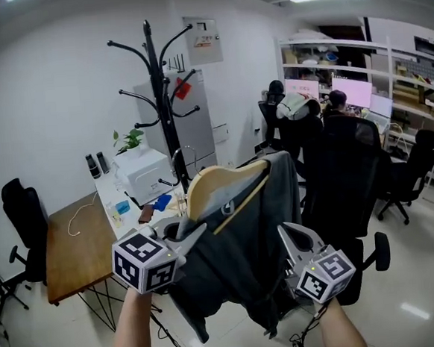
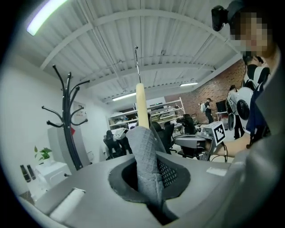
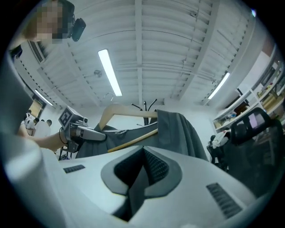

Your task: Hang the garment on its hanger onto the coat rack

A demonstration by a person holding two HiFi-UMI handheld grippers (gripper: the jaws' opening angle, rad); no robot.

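Note:
A dark grey garment hangs over a wooden hanger in the middle of the head view. My left gripper is shut on the garment's grey cloth at the hanger's left end. In the left gripper view the cloth sits pinched between the jaws, and the hanger rises above it with its wire hook on top. My right gripper is shut on a dark fold of the garment lower right. The black coat rack stands behind, apart from the hanger.
A brown wooden desk and a white table with a white box and small items stand left of the rack's foot. Black office chairs flank the area. People sit at desks at the back right.

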